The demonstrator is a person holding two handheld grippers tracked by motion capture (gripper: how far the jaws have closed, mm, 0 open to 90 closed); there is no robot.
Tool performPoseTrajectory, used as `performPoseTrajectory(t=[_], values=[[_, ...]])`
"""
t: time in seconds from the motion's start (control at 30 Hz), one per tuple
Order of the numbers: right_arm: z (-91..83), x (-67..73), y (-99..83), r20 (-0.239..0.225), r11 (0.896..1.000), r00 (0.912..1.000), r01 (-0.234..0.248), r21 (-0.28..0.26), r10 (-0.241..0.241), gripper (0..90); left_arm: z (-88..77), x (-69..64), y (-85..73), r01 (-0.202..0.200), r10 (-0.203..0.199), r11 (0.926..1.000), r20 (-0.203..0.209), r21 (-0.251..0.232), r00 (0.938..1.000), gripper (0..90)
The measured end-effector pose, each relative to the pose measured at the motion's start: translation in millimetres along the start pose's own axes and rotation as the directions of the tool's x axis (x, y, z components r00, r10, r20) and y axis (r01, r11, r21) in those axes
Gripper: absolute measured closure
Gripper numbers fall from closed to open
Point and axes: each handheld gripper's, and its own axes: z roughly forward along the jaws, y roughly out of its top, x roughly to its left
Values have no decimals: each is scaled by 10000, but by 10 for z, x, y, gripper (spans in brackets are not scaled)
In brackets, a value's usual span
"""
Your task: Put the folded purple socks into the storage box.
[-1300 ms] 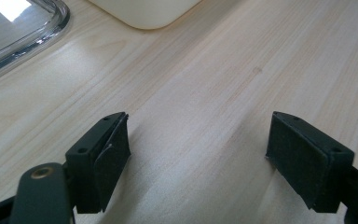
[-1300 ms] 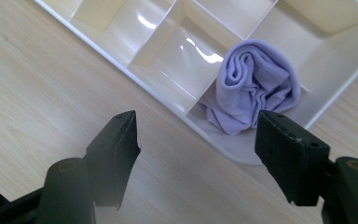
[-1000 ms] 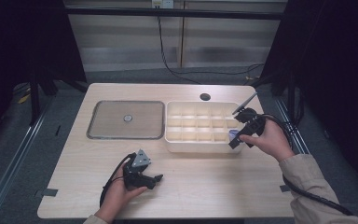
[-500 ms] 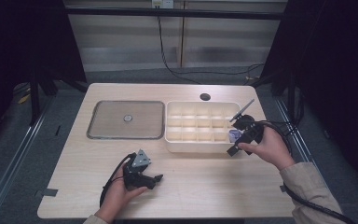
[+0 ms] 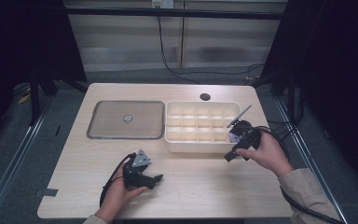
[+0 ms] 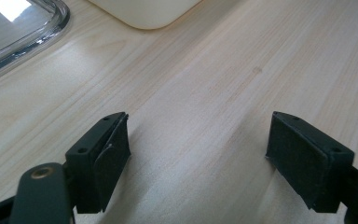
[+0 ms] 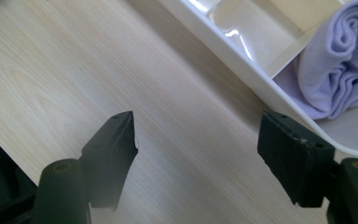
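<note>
Looks like the drop-off step is wrapping up: the right tool (image 7: 196, 154) hangs over bare tabletop (image 7: 74, 70) just outside the white divider box (image 5: 200, 145), its jaws spread apart with nothing between them. The rolled lavender cloth (image 7: 335, 74) sits ahead and to the right of that tool, inside the box's near corner compartment. The left tool (image 6: 196, 158) rests low over the tabletop, also spread and empty, with the metal tray (image 5: 126, 120) up ahead on its left. My guess: next it needs another item to fetch. Count: one cloth, one box, one tray, two tools.
</note>
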Motion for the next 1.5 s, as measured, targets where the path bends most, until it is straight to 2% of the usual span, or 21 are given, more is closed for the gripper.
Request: performPoseTrajectory(t=[0.87,1.17,1.5], values=[[281,220,-104,-559,9990,9977,359,-255,-373,275,13,0,8,-30,30,10000,22,-35,10000,204],[368,290,-116,-657,9970,9959,595,-498,-628,275,12,0,8,-34,34,10000,17,-33,10000,204],[526,331,-145,-867,9971,9942,588,-484,-629,275,13,0,8,-31,31,10000,20,-36,10000,204]])
